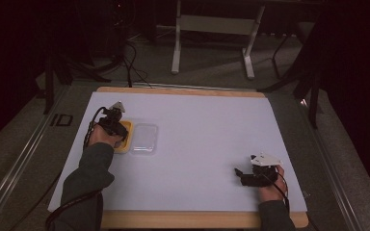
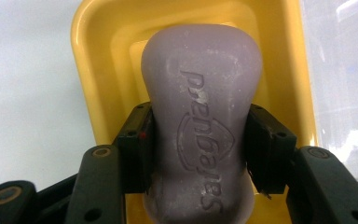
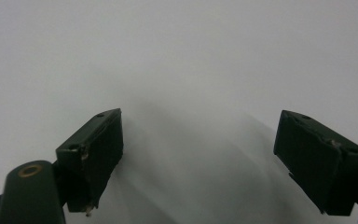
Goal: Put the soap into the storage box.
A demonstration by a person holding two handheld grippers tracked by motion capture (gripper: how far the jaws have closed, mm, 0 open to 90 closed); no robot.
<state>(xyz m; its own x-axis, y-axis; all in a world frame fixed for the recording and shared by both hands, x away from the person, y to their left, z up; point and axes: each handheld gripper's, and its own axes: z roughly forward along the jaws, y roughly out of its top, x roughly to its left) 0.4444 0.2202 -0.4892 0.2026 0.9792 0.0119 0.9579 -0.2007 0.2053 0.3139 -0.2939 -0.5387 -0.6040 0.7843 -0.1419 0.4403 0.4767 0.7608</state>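
Left gripper view: a soap (image 2: 200, 126) is clamped at its waist by the left gripper (image 2: 200, 149) over the yellow dish (image 2: 93, 70), while the right gripper (image 3: 200, 154) is held open on the table (image 3: 177, 46); lowering and release are judged next.

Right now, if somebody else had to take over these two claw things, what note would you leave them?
Left claw: closed around the purple soap bar, which sits in the yellow dish.
Right claw: open, holding nothing, over bare white table.
The clear lid lies beside the dish, to its right.
Done: soap is in the dish.
Left, probably: let go of the soap, then fit the lid.
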